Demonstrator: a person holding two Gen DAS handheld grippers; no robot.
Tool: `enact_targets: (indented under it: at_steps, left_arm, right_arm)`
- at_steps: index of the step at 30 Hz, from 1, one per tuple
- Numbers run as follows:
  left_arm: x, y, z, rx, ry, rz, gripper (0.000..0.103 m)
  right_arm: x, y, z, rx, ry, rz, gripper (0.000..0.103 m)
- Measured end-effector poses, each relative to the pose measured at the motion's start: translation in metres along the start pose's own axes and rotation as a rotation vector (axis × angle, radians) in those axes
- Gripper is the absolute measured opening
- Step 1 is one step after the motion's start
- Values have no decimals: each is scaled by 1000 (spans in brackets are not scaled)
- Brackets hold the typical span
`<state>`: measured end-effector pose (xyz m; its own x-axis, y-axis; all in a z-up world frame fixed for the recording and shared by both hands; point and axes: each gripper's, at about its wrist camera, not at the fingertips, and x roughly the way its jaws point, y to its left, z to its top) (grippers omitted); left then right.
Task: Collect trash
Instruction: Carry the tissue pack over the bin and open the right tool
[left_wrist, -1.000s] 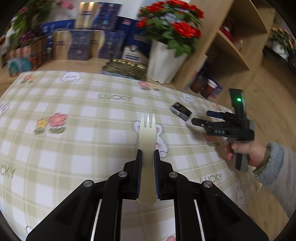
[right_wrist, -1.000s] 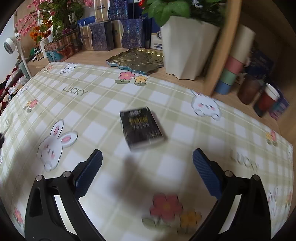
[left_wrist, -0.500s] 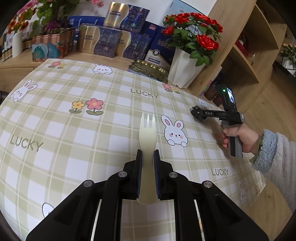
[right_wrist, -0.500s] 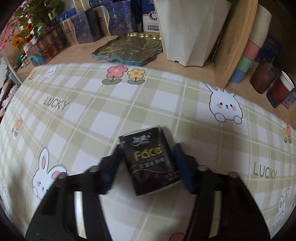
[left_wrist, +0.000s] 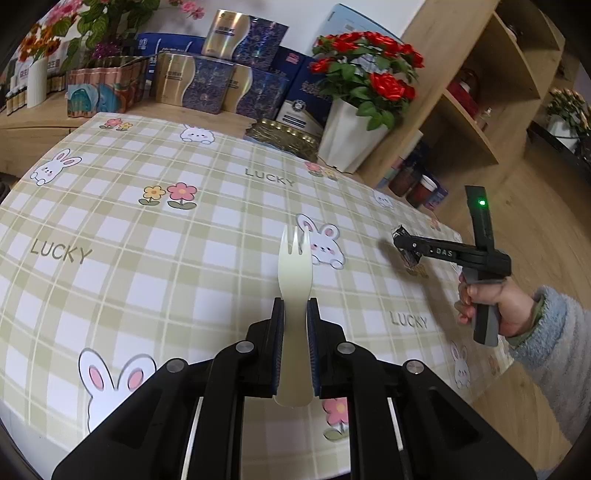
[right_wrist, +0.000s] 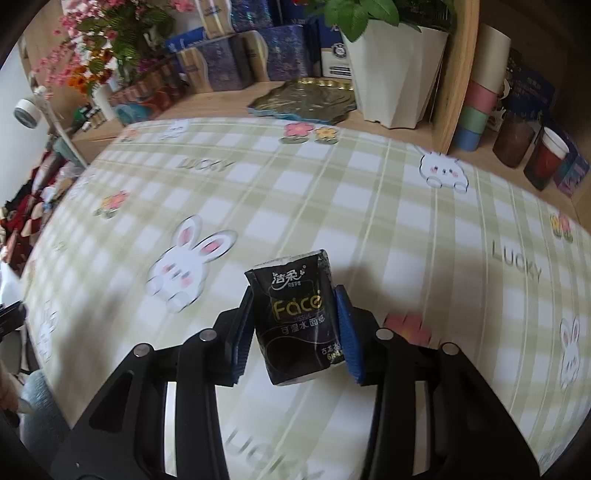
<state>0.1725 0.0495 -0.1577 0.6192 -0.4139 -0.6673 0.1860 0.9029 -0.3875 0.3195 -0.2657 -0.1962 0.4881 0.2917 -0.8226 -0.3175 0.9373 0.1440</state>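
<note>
Black tissue pack (right_wrist: 297, 317) now pinched, lifted by just-closed right hand-held gripper (right_wrist: 295, 325); left hand-held gripper (left_wrist: 295, 321) still clamps fork (left_wrist: 294, 275)

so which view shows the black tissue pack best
The right wrist view: the black tissue pack fills the centre, label readable, clamped in the right gripper. The left wrist view shows only a small sliver of it at that gripper's tips.

Open checked counter (left_wrist: 155, 266) across the middle and near side, free for passing. Blocked along the far edge by stacked gift boxes (left_wrist: 207, 85), a gold tray (right_wrist: 306, 101) and a white flower pot (left_wrist: 347, 136). Hemmed on the right by a wooden shelf unit (left_wrist: 476, 122) with cups (right_wrist: 546, 158) at its foot. Right hand-held gripper (left_wrist: 404, 245) over the counter's right side.
</note>
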Motion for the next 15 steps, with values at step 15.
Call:
enact_targets:
  at_steps: [15]
  left_arm:
    - [-53, -43, -48, 73, 10, -48, 12]
  right_arm:
    - [-98, 65, -107, 29, -75, 106, 43]
